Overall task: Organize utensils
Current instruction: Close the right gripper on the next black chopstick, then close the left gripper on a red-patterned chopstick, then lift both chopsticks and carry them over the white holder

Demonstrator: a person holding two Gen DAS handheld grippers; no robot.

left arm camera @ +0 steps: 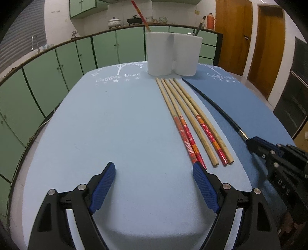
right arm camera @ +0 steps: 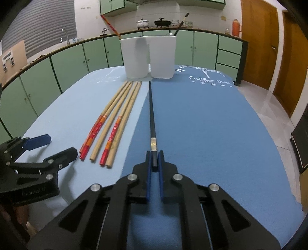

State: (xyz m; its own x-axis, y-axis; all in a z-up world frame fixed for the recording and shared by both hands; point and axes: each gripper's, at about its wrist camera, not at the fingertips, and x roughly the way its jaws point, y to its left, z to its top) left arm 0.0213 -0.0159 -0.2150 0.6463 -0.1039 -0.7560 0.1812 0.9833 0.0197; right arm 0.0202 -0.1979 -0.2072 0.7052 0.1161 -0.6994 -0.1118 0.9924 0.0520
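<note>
Several wooden chopsticks point(left arm camera: 184, 107) with red patterned ends lie side by side on the light blue mat point(left arm camera: 96, 125), also seen in the right wrist view point(right arm camera: 115, 115). My left gripper point(left arm camera: 154, 167) stands open just short of their near ends, with nothing between its fingers. A black chopstick point(right arm camera: 151, 107) lies along the seam of the dark blue mat point(right arm camera: 211, 125). My right gripper point(right arm camera: 154, 155) is shut on its near end. Two white cups point(left arm camera: 159, 53) point(left arm camera: 186, 53) stand behind; one holds a red-ended chopstick point(left arm camera: 139, 15), the other a dark chopstick point(left arm camera: 199, 27).
Green cabinets point(right arm camera: 67, 63) under a counter run behind the table, with pots point(right arm camera: 162, 23) and an orange thermos point(right arm camera: 236, 27) on top. Wooden doors point(right arm camera: 258, 42) stand at the right. The table edge drops off at the right onto a tiled floor point(right arm camera: 269, 107).
</note>
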